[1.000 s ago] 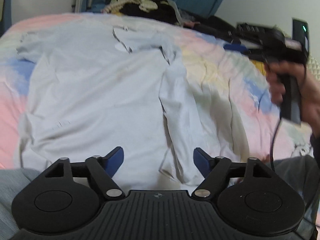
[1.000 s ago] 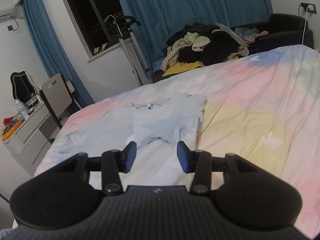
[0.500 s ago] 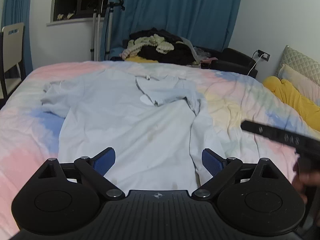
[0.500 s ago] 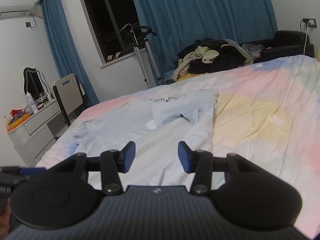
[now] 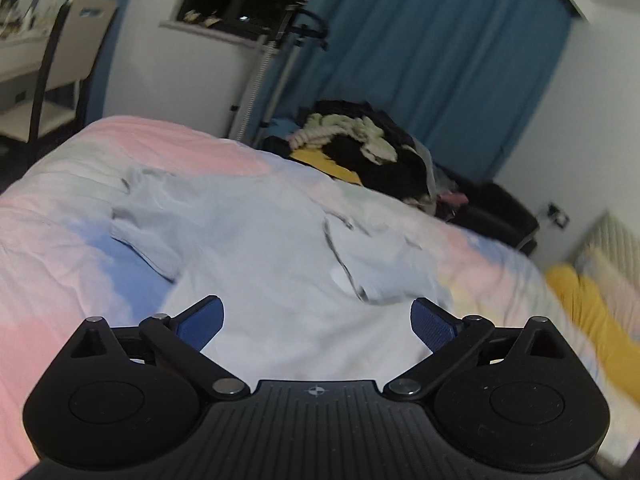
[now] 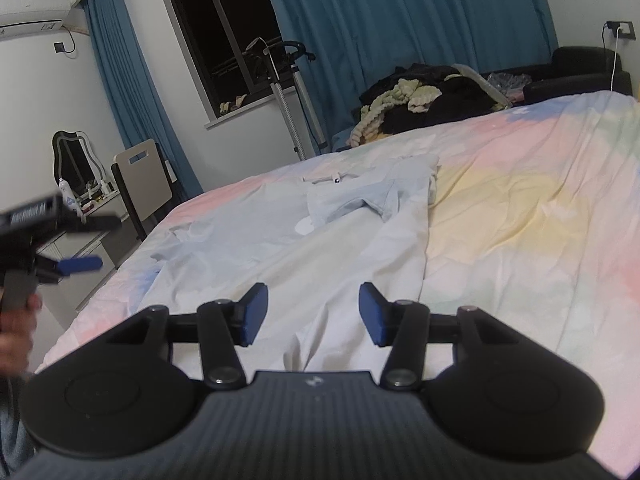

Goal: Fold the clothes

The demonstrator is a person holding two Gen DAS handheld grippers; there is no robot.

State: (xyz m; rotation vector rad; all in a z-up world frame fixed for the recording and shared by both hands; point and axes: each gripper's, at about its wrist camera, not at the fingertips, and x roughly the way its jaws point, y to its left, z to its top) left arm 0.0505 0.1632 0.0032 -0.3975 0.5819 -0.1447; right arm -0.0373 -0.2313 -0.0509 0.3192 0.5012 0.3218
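A pale blue shirt lies flat on the bed, its right sleeve folded in over the chest and its left sleeve spread out. It also shows in the right wrist view. My left gripper is open and empty, held above the shirt's lower part. It also shows at the left of the right wrist view. My right gripper is open and empty above the shirt's hem.
The bed has a pastel pink, yellow and blue sheet. A pile of dark and cream clothes lies beyond its far edge. A chair and dresser stand at the left. A yellow pillow lies at the right.
Both grippers have lifted and tilted up from the shirt. The left gripper has swung left, so more of the left sleeve and room shows. Both stay open.
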